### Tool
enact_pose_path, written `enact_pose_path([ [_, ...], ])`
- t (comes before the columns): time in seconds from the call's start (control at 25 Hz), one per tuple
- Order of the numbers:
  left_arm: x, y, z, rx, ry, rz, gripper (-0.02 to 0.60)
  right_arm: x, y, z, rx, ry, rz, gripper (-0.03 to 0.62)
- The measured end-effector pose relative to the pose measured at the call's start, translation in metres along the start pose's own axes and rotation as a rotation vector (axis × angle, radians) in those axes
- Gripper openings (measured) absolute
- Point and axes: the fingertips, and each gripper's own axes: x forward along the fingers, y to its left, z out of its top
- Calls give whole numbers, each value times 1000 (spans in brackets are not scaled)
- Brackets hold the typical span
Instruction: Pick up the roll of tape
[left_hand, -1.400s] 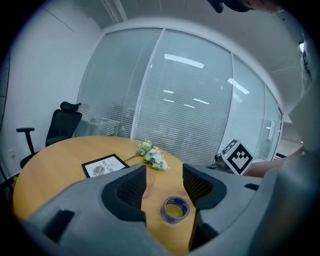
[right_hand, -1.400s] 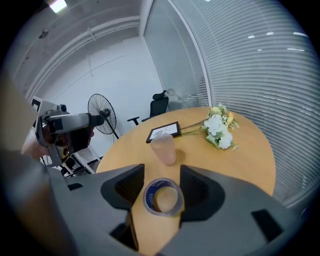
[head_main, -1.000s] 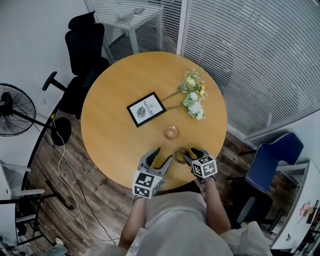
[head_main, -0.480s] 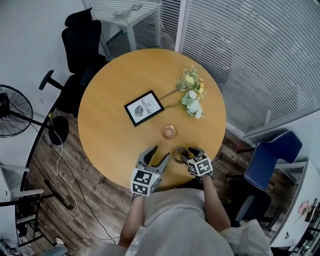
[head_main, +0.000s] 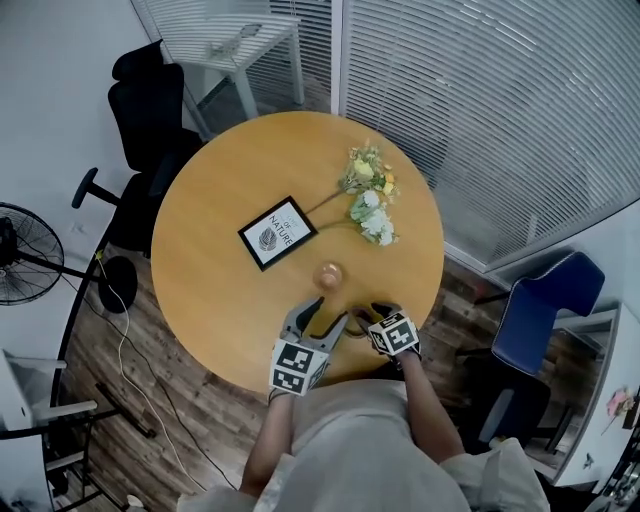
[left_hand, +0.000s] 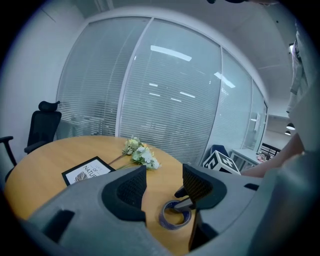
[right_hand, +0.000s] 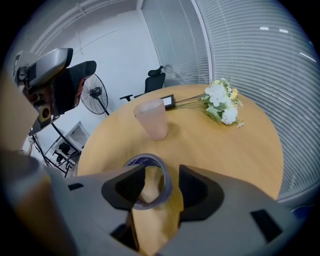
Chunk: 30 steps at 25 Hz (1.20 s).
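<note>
A roll of clear tape with a blue core (head_main: 357, 319) lies flat near the front edge of the round wooden table (head_main: 215, 290). My right gripper (head_main: 372, 312) is at the roll, open. In the right gripper view the tape (right_hand: 150, 160) sits between the jaws of the right gripper (right_hand: 162, 175), the left jaw reaching into the ring, the right jaw outside its wall with a small gap. My left gripper (head_main: 325, 315) stands open just left of the roll, holding nothing. In the left gripper view the tape (left_hand: 175, 216) lies beyond the left gripper (left_hand: 164, 175).
A pink frosted cup (head_main: 329, 274) stands just behind the tape. A framed print (head_main: 277, 232) and a flower bunch (head_main: 368, 195) lie further back. Off the table are a black office chair (head_main: 150, 110), a fan (head_main: 25, 255) and a blue chair (head_main: 550, 320).
The right gripper has edged forward over the tape, so one jaw now sits inside the ring. The left gripper has stayed open beside it. The head view has shifted slightly.
</note>
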Motion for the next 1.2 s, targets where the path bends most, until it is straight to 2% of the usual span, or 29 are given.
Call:
enact_pose_path([
  [0.36,-7,25,-9,-33,21,55,229,18,-1,-5,11,39,19,198],
  [0.6,-2,28,-8,-38,24,52,229,24,0,-8,-7,70,30,192],
  [0.8,0,30,-5,-48,12,61,229,25,2,-12,-43,101,43,161],
  [1.2,-8,41,-3,-111,-36,83,228,26,0,-15,-96,145,32,141],
])
